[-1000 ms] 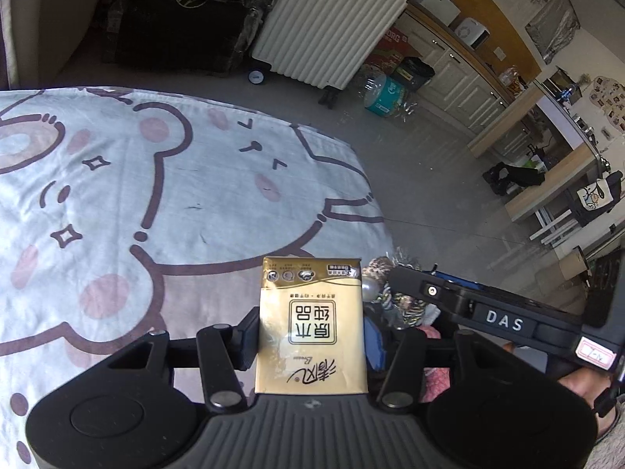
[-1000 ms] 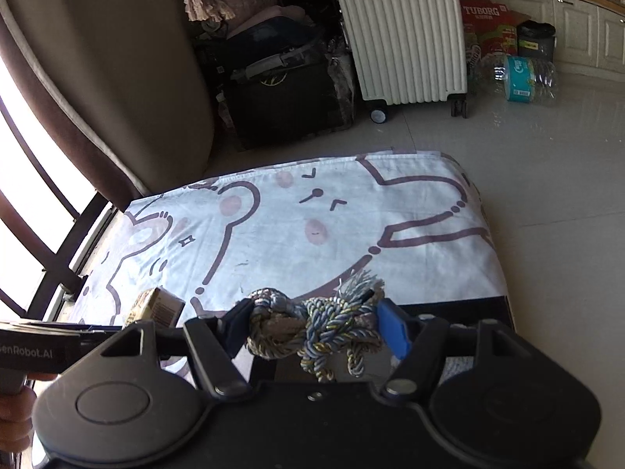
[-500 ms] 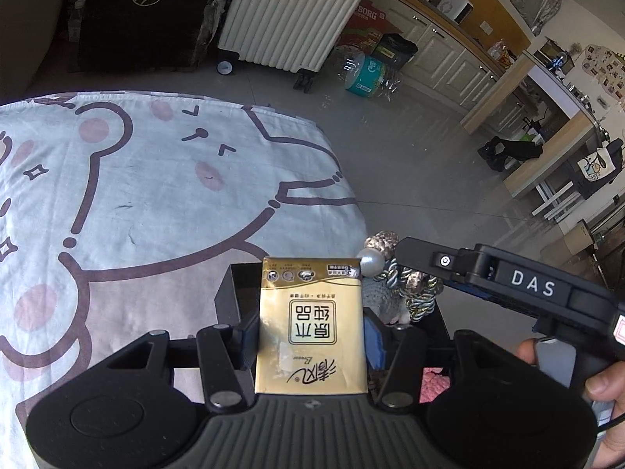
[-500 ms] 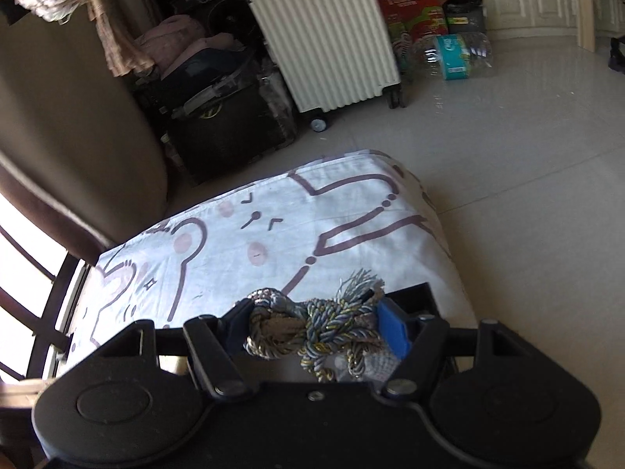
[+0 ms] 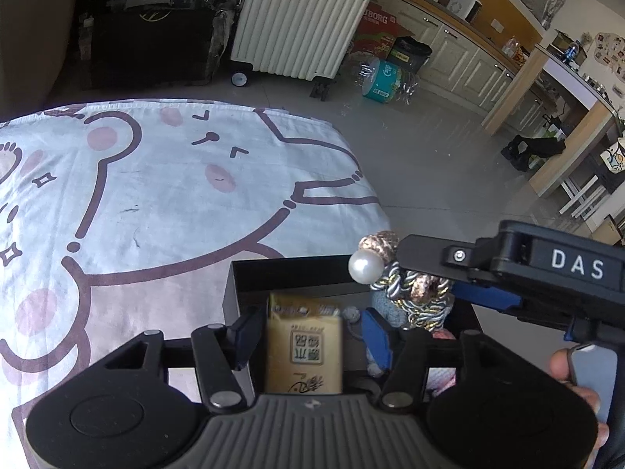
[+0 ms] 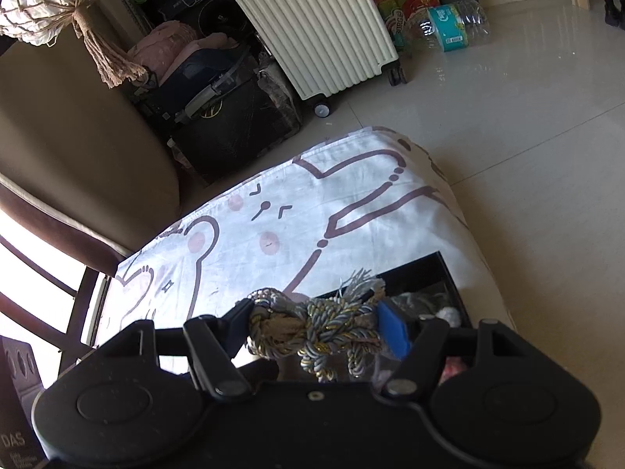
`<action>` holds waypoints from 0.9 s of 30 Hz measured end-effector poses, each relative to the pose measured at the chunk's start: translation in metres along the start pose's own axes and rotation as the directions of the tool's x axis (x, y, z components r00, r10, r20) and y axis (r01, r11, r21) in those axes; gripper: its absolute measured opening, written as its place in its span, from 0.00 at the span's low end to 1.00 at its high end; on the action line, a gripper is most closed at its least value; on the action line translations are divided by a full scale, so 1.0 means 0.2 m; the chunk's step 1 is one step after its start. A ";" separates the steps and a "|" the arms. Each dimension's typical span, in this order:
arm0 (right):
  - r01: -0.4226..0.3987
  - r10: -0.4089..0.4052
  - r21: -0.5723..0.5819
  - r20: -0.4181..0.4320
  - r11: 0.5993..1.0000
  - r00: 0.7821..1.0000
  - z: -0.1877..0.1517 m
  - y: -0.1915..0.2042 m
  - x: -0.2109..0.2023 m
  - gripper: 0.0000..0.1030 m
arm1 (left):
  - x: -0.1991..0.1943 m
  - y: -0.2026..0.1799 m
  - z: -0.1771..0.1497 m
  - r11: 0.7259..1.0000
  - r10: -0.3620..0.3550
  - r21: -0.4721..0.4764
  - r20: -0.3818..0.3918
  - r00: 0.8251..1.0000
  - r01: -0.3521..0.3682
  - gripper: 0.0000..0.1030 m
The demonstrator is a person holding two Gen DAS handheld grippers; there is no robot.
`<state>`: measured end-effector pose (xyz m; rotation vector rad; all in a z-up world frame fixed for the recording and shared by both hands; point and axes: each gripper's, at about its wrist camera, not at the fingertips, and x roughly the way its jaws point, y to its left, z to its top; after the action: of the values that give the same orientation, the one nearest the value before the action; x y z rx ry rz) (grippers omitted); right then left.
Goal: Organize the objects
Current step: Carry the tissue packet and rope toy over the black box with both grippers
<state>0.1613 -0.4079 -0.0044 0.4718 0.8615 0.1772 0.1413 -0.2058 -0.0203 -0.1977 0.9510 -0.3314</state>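
Observation:
My left gripper (image 5: pixel 308 336) stands open over a black box (image 5: pixel 234 273) at the near right corner of the bed. The gold tissue pack (image 5: pixel 302 346) sits blurred between the spread fingers, lower than before, apart from both pads. My right gripper (image 6: pixel 316 328) is shut on a knotted rope tie (image 6: pixel 312 332) with a pearl (image 5: pixel 365 267) and holds it above the same box (image 6: pixel 441 269). The right gripper also shows in the left wrist view (image 5: pixel 449 269).
The box stands on a white bed sheet with brown bear drawings (image 5: pixel 156 195). Soft items lie inside the box (image 6: pixel 429 305). A cream suitcase (image 5: pixel 300 19) and a dark case (image 5: pixel 148 39) stand on the floor beyond the bed. Tiled floor lies right.
Both grippers moved right over the black box. The left gripper opened and the tissue pack dropped from its pads. The right gripper still holds the rope tie.

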 end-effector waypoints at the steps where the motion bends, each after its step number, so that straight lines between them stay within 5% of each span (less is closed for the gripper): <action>1: 0.003 -0.003 0.003 -0.004 1.000 1.000 0.00 0.00 0.01 0.68 | -0.01 0.00 0.00 1.000 -0.010 -0.002 0.001 1.000 0.010 0.61; 5: 0.009 -0.009 0.012 -0.010 1.000 1.000 -0.01 -0.01 0.02 0.68 | -0.05 0.01 0.01 1.000 -0.014 -0.012 0.006 1.000 0.015 0.65; 7: 0.001 -0.001 0.026 -0.012 1.000 1.000 -0.01 -0.02 0.02 0.68 | -0.09 0.02 0.02 1.000 0.029 -0.007 0.029 0.999 -0.029 0.76; 17: 0.027 -0.028 -0.016 -0.054 1.000 0.998 -0.06 0.04 0.09 0.68 | -0.14 0.20 0.04 0.995 0.092 -0.042 0.048 0.995 -0.090 0.76; 27: -0.027 0.032 0.051 -0.101 0.998 0.994 -0.13 0.04 0.29 0.68 | -0.17 0.33 0.04 0.991 0.103 -0.097 0.055 0.993 -0.097 0.76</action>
<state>0.1795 -0.3736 -0.0550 0.5256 0.9602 0.2092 0.1417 -0.1329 -0.0109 -0.2437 0.9145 -0.1873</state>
